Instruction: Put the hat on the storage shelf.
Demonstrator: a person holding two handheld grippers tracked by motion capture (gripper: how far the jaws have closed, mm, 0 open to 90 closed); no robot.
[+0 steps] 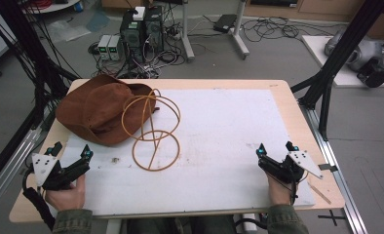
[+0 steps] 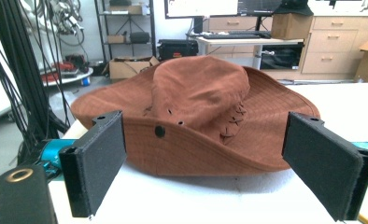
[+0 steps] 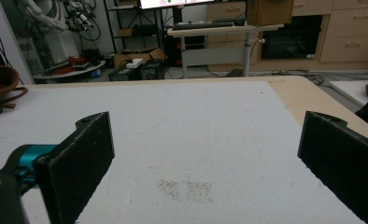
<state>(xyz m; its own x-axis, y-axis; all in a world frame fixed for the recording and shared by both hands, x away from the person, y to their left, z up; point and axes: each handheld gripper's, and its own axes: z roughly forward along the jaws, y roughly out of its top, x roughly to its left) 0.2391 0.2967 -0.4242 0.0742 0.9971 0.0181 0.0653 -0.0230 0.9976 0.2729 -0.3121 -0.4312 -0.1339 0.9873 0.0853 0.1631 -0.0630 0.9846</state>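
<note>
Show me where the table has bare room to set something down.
Free: the white mat from the cord loops across to the right gripper, and the near strip between both grippers. Crowded: the far left corner, under the brown hat and its cord.

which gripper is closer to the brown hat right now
Left. The left gripper sits just below the brown hat, jaws open toward it; the right gripper rests across the table.

Hat [image 3: 0, 84] cut off at right gripper view's left edge, hat's cord [image 1: 151, 129] partly under brim
</note>
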